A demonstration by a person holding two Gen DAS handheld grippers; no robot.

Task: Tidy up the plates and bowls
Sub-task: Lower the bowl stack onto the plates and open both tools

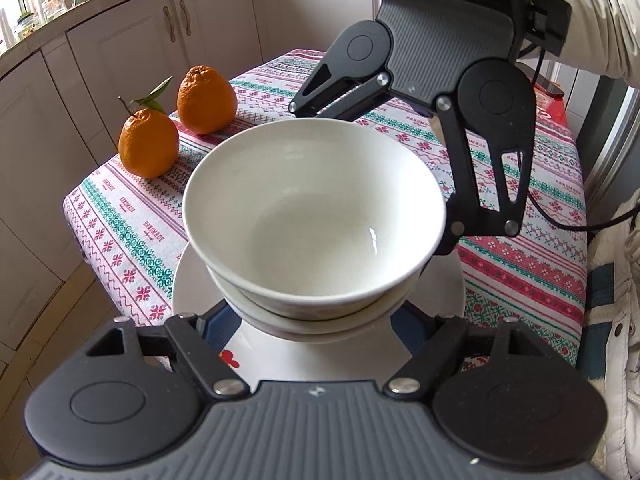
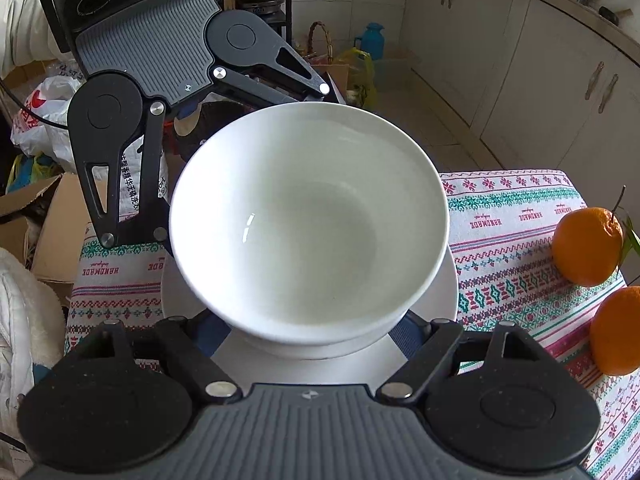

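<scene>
A white bowl (image 1: pixel 316 208) (image 2: pixel 308 216) sits on top of a short stack of white bowls (image 1: pixel 316 320) on a white plate (image 1: pixel 192 288) (image 2: pixel 440 292). My left gripper (image 1: pixel 312 320) reaches in from the near side; its blue pads (image 1: pixel 214 324) lie against the stack's lower sides under the top bowl's flare. My right gripper (image 1: pixel 372 172) comes from the opposite side, its fingertips hidden behind the bowl. In the right wrist view its pads (image 2: pixel 404 332) hug the lower bowls the same way, and the left gripper (image 2: pixel 240 160) faces it.
The plate stands on a small table with a patterned red, green and white cloth (image 1: pixel 120 220). Two oranges (image 1: pixel 148 144) (image 1: pixel 206 100) sit near one corner. Kitchen cabinets (image 1: pixel 120 40) stand beyond; bags and boxes (image 2: pixel 48 120) crowd the floor on the other side. A sleeve (image 1: pixel 592 20) shows.
</scene>
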